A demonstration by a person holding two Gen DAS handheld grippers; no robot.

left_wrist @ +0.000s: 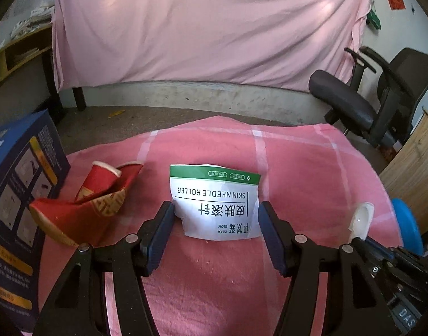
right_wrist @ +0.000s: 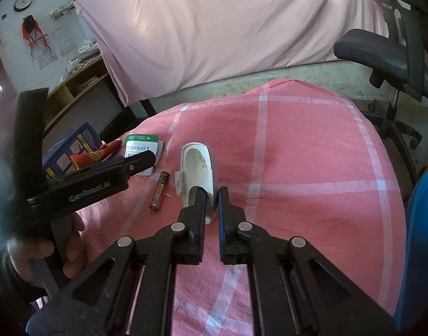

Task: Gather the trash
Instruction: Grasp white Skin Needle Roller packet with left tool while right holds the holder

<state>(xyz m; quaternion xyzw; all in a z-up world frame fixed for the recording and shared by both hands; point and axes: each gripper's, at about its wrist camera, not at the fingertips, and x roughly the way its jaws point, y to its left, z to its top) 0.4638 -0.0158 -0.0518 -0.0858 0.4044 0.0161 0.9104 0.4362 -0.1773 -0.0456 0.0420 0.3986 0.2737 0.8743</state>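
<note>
A white and green "skin needle roller" packet lies on the pink checked cloth. My left gripper is open, one finger on each side of the packet's near half. A crushed red paper cup on red wrapping lies to its left. My right gripper is shut on the near edge of a white plastic shell, held just above the cloth; it also shows in the left wrist view. A battery lies left of the shell. The packet and left gripper show in the right wrist view.
A blue printed box stands at the table's left edge. A blue bin is at the right. An office chair stands beyond the table at the right. A pink sheet hangs behind.
</note>
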